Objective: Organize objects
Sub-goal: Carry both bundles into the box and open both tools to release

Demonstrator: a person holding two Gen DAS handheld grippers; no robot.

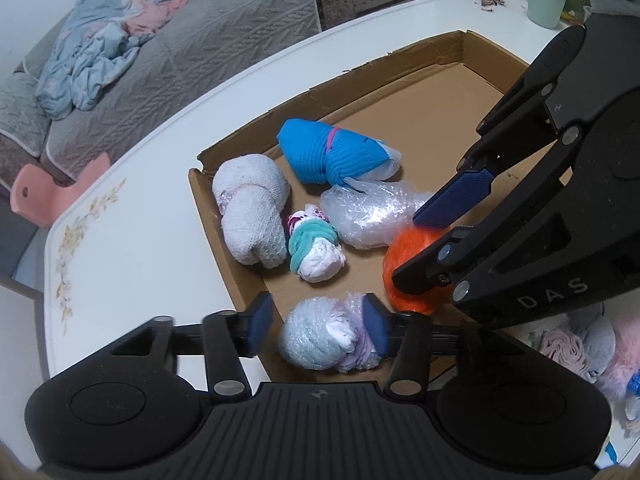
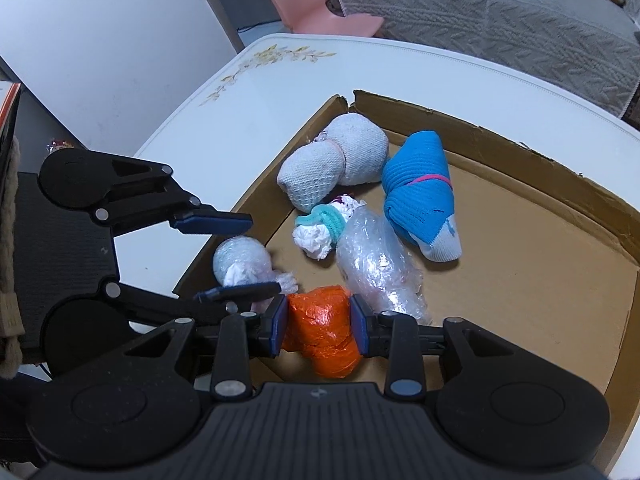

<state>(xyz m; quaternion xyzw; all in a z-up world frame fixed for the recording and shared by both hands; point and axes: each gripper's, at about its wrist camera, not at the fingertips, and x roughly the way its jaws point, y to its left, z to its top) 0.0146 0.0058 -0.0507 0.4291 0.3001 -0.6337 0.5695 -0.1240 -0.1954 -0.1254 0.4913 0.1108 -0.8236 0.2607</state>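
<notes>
A shallow cardboard tray [image 1: 420, 92] [image 2: 520, 148] lies on the white table. My left gripper [image 1: 318, 326] is open around a pale bubble-wrapped bundle [image 1: 320, 336] at the tray's near edge; its right pad touches it, the left pad stands apart. This bundle and the left gripper [image 2: 236, 256] also show in the right wrist view. My right gripper [image 2: 319, 328] is shut on an orange wrapped bundle [image 2: 324, 328], seen also in the left wrist view [image 1: 404, 252]. In the tray lie a white sock bundle [image 1: 252, 208], a blue sock bundle [image 1: 332, 152], a teal-and-white bundle [image 1: 314, 250] and a clear bubble-wrap roll [image 1: 368, 212].
A mint cup [image 1: 546, 0] stands at the table's far edge. More soft pink and grey items [image 1: 580, 348] lie right of the tray. A grey sofa [image 1: 160, 60] with clothes and a pink child's chair [image 2: 316, 8] stand beyond the table.
</notes>
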